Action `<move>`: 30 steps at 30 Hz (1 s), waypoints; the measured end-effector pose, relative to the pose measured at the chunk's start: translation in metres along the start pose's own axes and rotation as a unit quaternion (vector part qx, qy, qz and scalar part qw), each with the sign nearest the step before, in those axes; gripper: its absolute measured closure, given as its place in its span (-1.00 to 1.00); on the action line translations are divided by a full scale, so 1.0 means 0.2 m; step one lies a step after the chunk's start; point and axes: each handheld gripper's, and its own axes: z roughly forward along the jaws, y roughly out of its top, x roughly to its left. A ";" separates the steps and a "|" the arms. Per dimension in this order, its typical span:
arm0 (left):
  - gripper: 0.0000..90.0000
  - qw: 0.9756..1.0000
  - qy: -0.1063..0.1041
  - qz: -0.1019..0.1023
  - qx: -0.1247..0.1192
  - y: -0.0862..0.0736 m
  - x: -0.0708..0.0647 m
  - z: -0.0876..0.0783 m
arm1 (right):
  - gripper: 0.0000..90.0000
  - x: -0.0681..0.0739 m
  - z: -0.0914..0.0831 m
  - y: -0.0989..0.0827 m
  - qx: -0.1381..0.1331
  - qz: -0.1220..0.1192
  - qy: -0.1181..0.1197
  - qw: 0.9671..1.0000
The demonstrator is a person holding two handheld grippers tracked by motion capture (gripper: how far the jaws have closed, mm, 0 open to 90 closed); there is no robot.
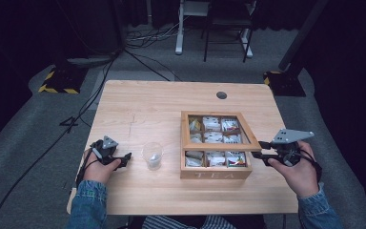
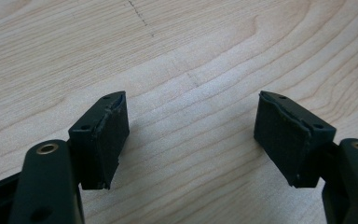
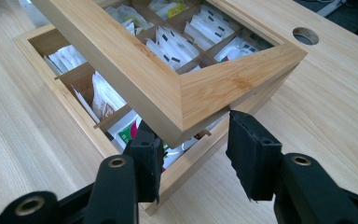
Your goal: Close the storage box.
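A wooden tea box (image 1: 214,174) marked TEA stands right of the table's middle, its compartments full of tea bags (image 3: 177,39). Its glass-framed lid (image 1: 250,136) is tilted up on the right side. My right gripper (image 1: 262,149) is shut on the lid's raised corner (image 3: 205,88), one pad on each side of the right gripper's (image 3: 193,149) hold. A clear plastic cup (image 1: 152,155) stands left of the box. My left gripper (image 1: 126,157) rests low over the table just left of the cup, and in the left gripper view it (image 2: 191,135) is open over bare wood.
The light wooden table (image 1: 138,100) has a round cable hole (image 1: 221,95) at the back right. Beyond it on the grey floor are cables, a chair and stand bases with yellow-black tape (image 1: 57,83).
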 end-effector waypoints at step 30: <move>-0.41 1.000 0.001 -0.001 -0.001 0.00 0.00 0.00 | 0.27 0.04 0.07 -0.04 0.069 -0.008 0.035 0.997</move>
